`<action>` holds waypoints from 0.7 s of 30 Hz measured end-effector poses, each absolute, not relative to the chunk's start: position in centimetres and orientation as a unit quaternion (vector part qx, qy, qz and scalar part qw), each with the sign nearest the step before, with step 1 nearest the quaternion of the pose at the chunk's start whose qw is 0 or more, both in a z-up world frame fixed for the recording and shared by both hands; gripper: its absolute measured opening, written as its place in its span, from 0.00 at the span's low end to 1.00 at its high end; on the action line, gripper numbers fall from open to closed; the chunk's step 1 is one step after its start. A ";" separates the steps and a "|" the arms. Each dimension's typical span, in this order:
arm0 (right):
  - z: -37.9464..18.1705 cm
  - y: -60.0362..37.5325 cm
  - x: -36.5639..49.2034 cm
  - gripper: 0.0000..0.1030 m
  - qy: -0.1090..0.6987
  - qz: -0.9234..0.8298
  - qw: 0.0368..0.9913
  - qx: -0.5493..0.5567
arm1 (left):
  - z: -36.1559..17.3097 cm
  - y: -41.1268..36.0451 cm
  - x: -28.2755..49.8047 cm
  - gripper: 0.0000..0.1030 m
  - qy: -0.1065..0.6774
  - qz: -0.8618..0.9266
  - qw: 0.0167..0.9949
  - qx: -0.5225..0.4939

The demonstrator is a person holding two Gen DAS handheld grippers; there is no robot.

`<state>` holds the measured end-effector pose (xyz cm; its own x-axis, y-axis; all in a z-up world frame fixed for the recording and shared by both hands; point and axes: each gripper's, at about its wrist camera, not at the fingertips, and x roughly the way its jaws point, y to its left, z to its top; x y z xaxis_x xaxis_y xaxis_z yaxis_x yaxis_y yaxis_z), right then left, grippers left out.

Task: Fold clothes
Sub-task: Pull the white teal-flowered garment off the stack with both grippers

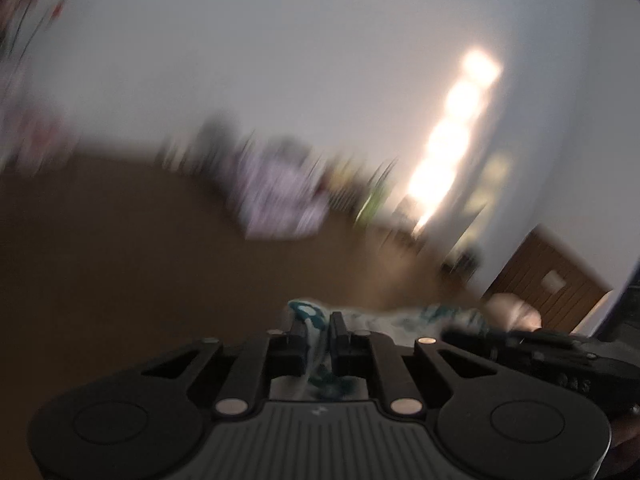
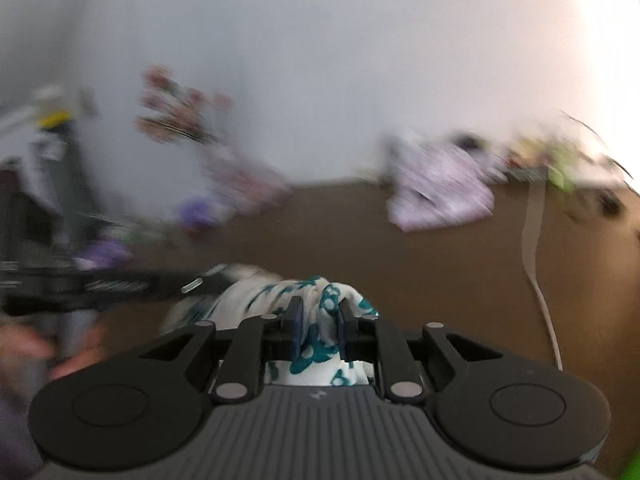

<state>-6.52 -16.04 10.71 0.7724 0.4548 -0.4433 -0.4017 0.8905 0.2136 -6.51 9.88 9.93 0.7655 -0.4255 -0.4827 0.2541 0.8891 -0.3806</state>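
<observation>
Both grippers pinch one white-and-teal garment, held up off the brown table.

Left gripper (image 1: 318,322) and right gripper (image 2: 319,307) are each clenched on a bunched edge of the white cloth with teal print (image 2: 316,344), two separate holds that would let the fabric hang between them and be shaken flat, which suits folding. It hangs in front of the brown table (image 2: 420,264), not laid on it. Heavy blur makes its state of folding impossible to judge. Farther back, a pale lilac garment (image 2: 440,192) lies near the wall, and a thin white cable (image 2: 532,236) trails across the table's right side.
</observation>
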 end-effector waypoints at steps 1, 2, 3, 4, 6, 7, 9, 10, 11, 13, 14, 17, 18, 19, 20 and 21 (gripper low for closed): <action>10.2 -16.1 -6.9 0.40 0.240 0.208 0.947 0.040 | 9.2 10.4 -7.0 0.37 0.294 -0.178 0.923 -0.170; 10.1 -16.4 -7.5 0.45 0.227 0.199 0.953 0.031 | 8.6 11.0 -7.7 0.46 0.296 -0.175 0.920 -0.189; 10.1 -16.8 -8.1 0.52 0.213 0.195 0.957 0.024 | 8.8 11.4 -8.8 0.59 0.283 -0.177 0.922 -0.195; 10.0 -17.0 -8.5 0.58 0.204 0.194 0.959 0.016 | 8.8 11.4 -10.0 0.71 0.266 -0.181 0.929 -0.185; 9.4 -17.5 -8.5 0.61 0.195 0.209 0.958 0.009 | 8.9 11.1 -12.4 0.88 0.237 -0.188 0.939 -0.162; 9.1 -17.8 -8.5 0.62 0.194 0.219 0.956 0.009 | 8.6 10.3 -12.5 0.89 0.243 -0.185 0.942 -0.140; 8.6 -18.6 -8.2 0.63 0.200 0.234 0.951 0.032 | 7.7 8.0 -11.7 0.87 0.289 -0.176 0.936 -0.098; 8.3 -19.2 -8.2 0.65 0.205 0.241 0.947 0.047 | 7.4 7.0 -11.4 0.87 0.311 -0.172 0.931 -0.083; 7.9 -19.8 -8.1 0.65 0.211 0.248 0.943 0.063 | 7.3 6.5 -10.9 0.86 0.319 -0.166 0.929 -0.087; 7.2 -20.5 -9.0 0.66 0.221 0.258 0.937 0.084 | 7.1 5.5 -10.0 0.83 0.334 -0.153 0.925 -0.095; 6.7 -21.0 -8.8 0.66 0.228 0.255 0.935 0.093 | 7.0 5.0 -9.6 0.79 0.342 -0.146 0.923 -0.098; 5.2 -22.3 -7.9 0.65 0.251 0.238 0.931 0.117 | 6.6 3.5 -8.2 0.46 0.364 -0.126 0.917 -0.108; 4.9 -22.4 -7.3 0.65 0.255 0.232 0.930 0.127 | 6.4 2.9 -7.7 0.32 0.367 -0.115 0.917 -0.104; 4.8 -22.5 -7.0 0.65 0.257 0.230 0.929 0.132 | 6.1 2.1 -7.0 0.22 0.369 -0.100 0.918 -0.101; 4.7 -22.5 -6.7 0.65 0.258 0.229 0.929 0.137 | 5.7 1.6 -6.2 0.19 0.373 -0.080 0.919 -0.103; 4.8 -22.3 -6.5 0.65 0.256 0.234 0.929 0.130 | 5.5 1.2 -5.4 0.17 0.376 -0.061 0.919 -0.106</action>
